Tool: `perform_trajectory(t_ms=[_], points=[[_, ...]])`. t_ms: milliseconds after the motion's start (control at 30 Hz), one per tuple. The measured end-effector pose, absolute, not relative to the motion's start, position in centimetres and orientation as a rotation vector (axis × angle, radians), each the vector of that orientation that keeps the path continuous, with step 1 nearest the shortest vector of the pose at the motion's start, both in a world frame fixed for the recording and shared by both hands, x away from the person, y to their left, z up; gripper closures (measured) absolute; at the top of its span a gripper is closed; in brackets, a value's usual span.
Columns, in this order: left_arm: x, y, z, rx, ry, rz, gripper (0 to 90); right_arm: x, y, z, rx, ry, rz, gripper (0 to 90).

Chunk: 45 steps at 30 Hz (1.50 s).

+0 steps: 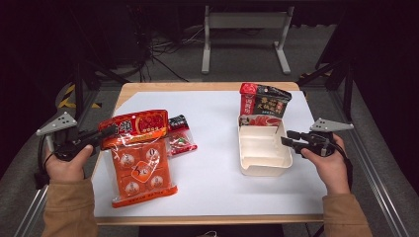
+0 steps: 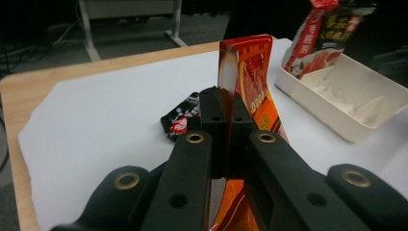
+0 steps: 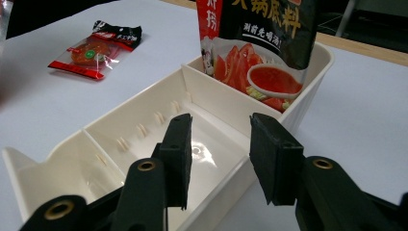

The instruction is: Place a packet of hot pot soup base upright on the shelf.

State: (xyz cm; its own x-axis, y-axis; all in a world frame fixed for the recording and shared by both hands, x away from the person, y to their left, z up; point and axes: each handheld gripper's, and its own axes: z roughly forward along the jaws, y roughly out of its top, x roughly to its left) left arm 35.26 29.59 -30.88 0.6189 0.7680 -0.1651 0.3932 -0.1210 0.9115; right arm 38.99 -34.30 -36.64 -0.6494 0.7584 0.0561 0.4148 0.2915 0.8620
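At left, left gripper (image 1: 106, 132) pinches orange packet (image 1: 141, 158); right gripper (image 1: 287, 138) spread

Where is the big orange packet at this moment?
In the high view the orange packet is at the table's left, pinched at its top by the left gripper, beside the small red packet.

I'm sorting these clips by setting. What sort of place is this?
Likely a lab or workshop recording station, not a kitchen. A wooden table covered with a white sheet stands on grey carpet with loose cables, dark metal framing at its sides, and the person works with handheld grippers.
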Motion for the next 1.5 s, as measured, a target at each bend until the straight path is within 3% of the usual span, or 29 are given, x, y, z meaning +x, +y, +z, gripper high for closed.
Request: perform_trajectory(t_ms=[200,800,1500], points=[[33.4,27.6,-28.8,1.782,0.825,0.473,90.0,38.8,-34.1,-36.3,1.049,2.201,1.315,56.1],[30.6,25.2,-26.2,1.792,0.604,0.405,90.0,38.2,-33.4,-35.6,0.987,2.226,1.417,56.8],[30.5,22.4,-25.4,1.779,0.549,0.431,90.0,38.0,-29.9,-34.4,0.802,2.233,1.484,48.6]])
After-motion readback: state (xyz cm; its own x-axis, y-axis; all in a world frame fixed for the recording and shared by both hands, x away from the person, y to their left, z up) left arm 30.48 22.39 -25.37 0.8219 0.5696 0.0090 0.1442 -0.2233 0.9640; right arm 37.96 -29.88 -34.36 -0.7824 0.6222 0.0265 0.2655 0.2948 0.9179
